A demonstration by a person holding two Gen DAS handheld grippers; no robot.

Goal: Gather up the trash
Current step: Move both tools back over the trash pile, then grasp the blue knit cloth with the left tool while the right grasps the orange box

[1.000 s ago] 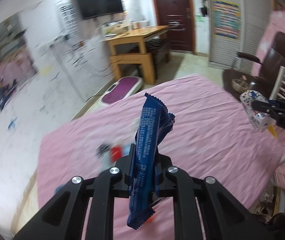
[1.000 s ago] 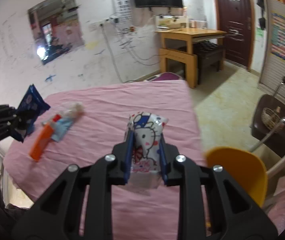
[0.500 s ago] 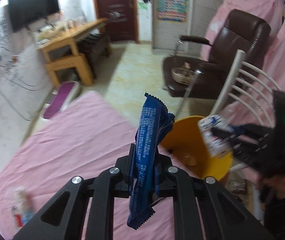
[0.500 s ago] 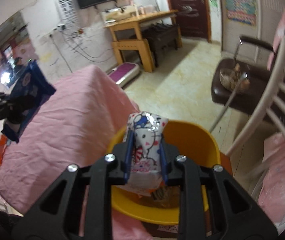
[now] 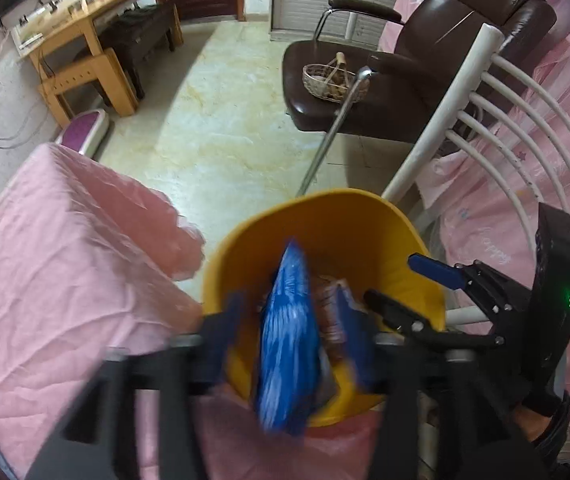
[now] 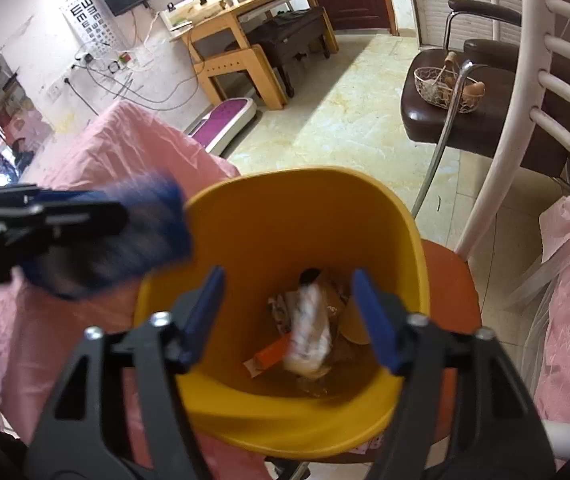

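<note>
A yellow bin (image 5: 325,224) stands beside the pink-covered table; it also shows in the right wrist view (image 6: 285,216). My left gripper (image 5: 291,320) is open over the bin's near rim, and the blue wrapper (image 5: 287,344) is blurred between its spread fingers, loose. In the right wrist view the blue wrapper (image 6: 137,224) is a blur at the bin's left rim. My right gripper (image 6: 287,300) is open and empty above the bin. The white Hello Kitty packet (image 6: 309,328) lies inside the bin on other trash.
The pink tablecloth (image 5: 45,260) lies left of the bin. A white slatted chair (image 5: 497,120) stands right of it. A brown armchair (image 5: 425,60) holds a wire basket (image 5: 329,80). A wooden desk (image 6: 237,32) stands at the far wall.
Both grippers moved over the bin and opened. The Hello Kitty packet dropped from the right gripper into the bin. The blue wrapper came free of the left gripper.
</note>
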